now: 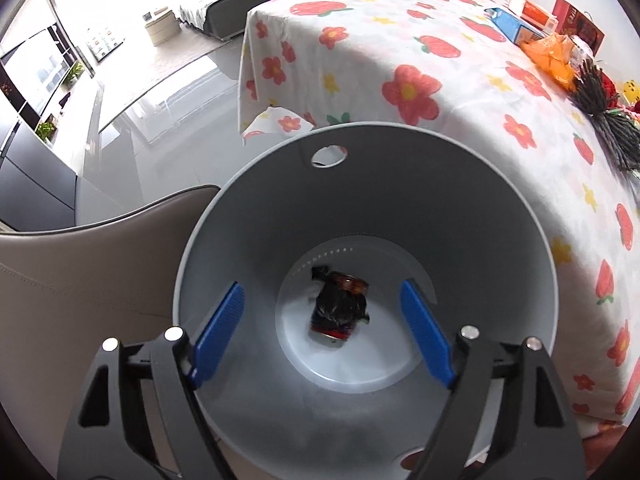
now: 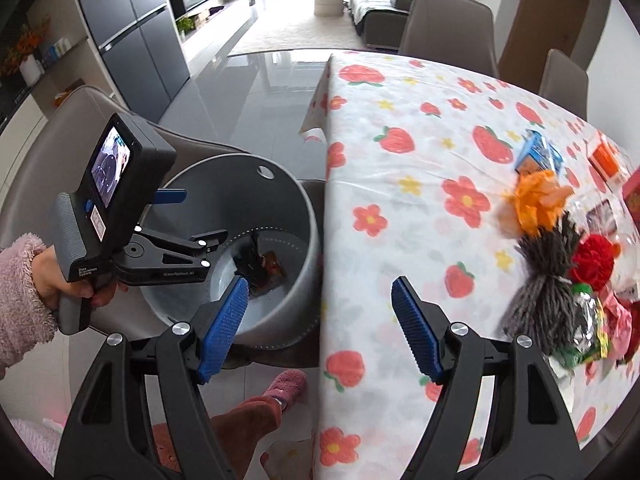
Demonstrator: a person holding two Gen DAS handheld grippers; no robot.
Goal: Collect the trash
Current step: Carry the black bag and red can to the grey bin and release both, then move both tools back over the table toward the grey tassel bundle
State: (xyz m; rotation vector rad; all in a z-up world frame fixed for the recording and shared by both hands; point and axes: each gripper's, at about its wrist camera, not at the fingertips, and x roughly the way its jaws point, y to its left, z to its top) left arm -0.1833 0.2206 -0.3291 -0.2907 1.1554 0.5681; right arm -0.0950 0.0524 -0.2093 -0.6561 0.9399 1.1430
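Note:
My left gripper [image 1: 322, 286] hangs open over the mouth of a grey round bin [image 1: 400, 184], with nothing between its blue pads. At the bottom of the bin lies a dark crumpled wrapper with red-brown print [image 1: 340, 308]. The right wrist view shows the same bin [image 2: 224, 184], the wrapper [image 2: 260, 264] and a hand in a pink sleeve [image 2: 60, 276] holding the left gripper's handle. My right gripper [image 2: 320, 280] is open and empty above the table's edge. On the flowered tablecloth [image 2: 400, 120] to its right lie an orange paper wad [image 2: 536, 200], a grey yarn tassel [image 2: 544, 284] and a foil wrapper [image 2: 588, 320].
A brown chair [image 1: 80, 280] curves around the bin on the left. A blue carton [image 2: 536, 156], an orange box [image 2: 604, 156] and a red pompom [image 2: 592, 260] sit further along the table. A leg and a pink slipper [image 2: 288, 384] are below the table's edge.

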